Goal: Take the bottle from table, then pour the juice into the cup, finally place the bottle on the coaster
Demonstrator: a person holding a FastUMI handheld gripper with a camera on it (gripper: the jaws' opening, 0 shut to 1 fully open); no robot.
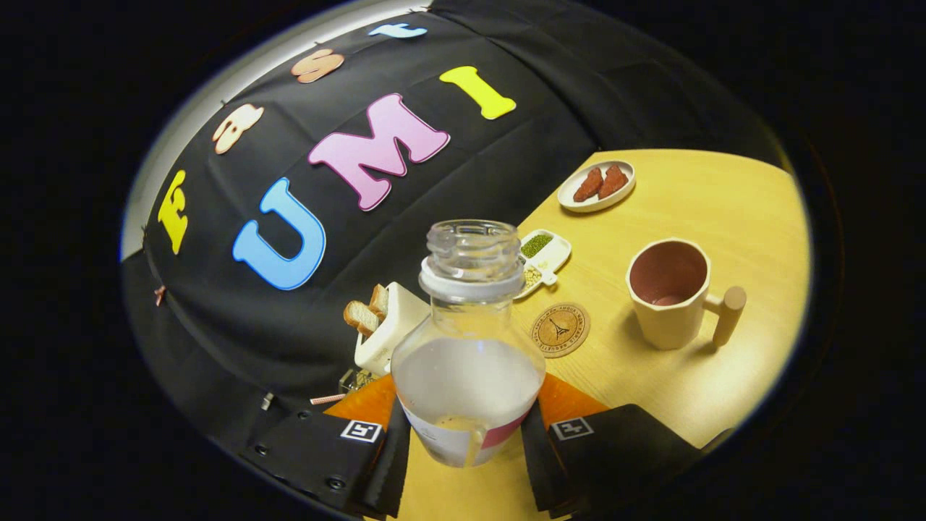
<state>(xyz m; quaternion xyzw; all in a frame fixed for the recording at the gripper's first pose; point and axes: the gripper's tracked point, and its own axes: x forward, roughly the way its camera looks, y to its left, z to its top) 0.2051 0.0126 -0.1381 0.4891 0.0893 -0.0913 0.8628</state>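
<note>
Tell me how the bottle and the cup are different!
The bottle is see-through with a narrow neck; the cup is solid cream outside, pinkish inside, with a wide mouth. The bottle sits gripped between the gripper fingers; the cup stands free on the table, beyond the coaster. The cup has a handle; the bottle does not. Both are open on top.

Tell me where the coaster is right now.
In the gripper view the round coaster lies flat on the table, beyond the fingers and the held bottle, between the cup and the small divided dish.
</note>
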